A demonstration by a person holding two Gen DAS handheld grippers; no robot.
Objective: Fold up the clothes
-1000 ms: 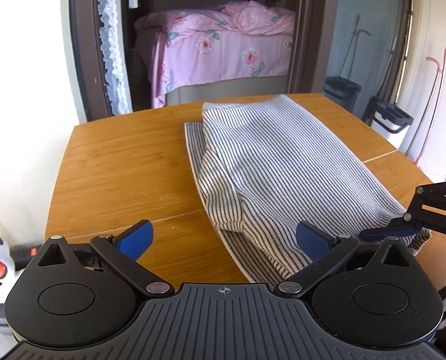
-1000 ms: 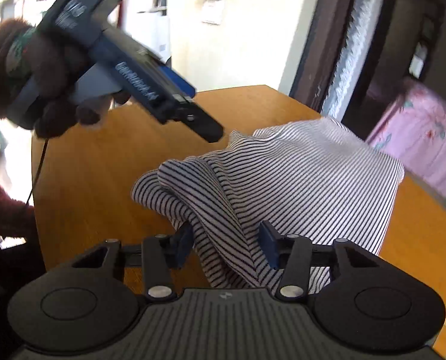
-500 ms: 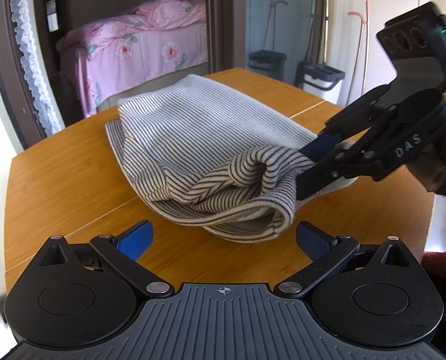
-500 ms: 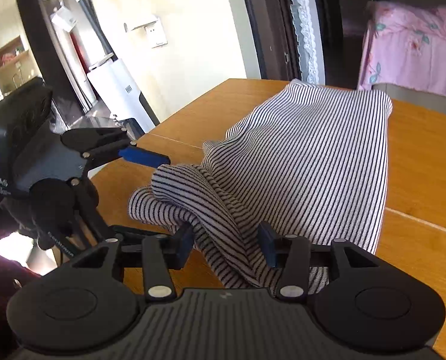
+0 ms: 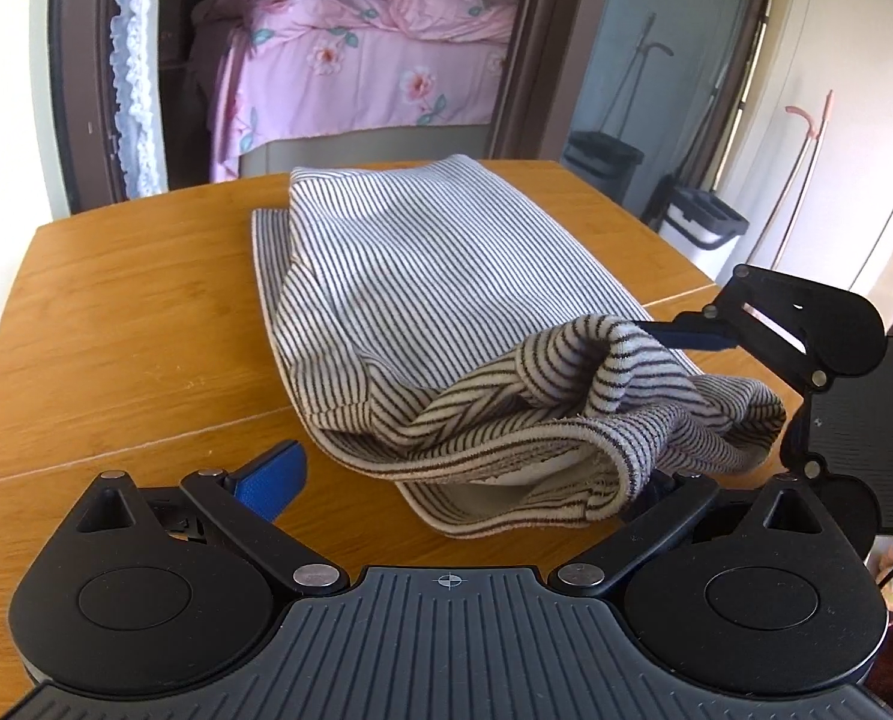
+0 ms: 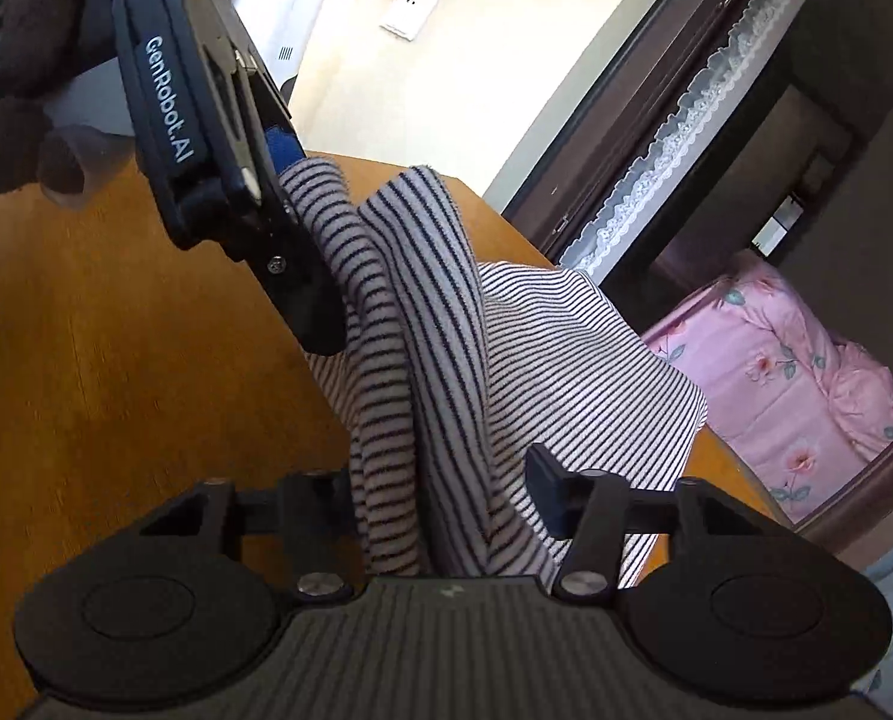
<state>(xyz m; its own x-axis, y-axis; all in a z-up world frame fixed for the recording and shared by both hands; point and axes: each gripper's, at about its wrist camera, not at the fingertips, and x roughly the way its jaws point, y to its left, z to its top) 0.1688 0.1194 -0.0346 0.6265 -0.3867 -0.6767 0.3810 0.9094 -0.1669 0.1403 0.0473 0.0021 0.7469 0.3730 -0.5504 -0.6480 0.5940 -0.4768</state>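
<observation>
Striped garment (image 5: 422,276) is lying on the wooden worktop (image 5: 116,330), running from near the far edge back toward the cameras, right of centre. Far part is resting flat in 2 layers w/ a hemmed edge showing along its left side. Near end is bunching up into a thick, rumpled roll, its open fold facing the left wrist cam. Fabric: off-white w/ thin dark stripes.

Left hand-held gripper (image 5: 464,474) is sitting spread wide, not gripping. Its blue left pad (image 5: 272,480) is hanging over bare wood, while the roll is draping over the right finger and hiding it. A gloved hand (image 6: 20,90) is holding it.

Right hand-held gripper (image 6: 434,480) is pinching a gathered bunch of the garment btwn its fingers, lifting that part off the wood. It is working at the near right corner.

Open room: whole left half of the worktop is lying bare, w/ a seam line crossing it. Far edge is facing a doorway w/ a lace curtain (image 5: 137,78) and a pink bed (image 5: 356,78) beyond. Dark bins (image 5: 602,162) are standing past the right edge.
</observation>
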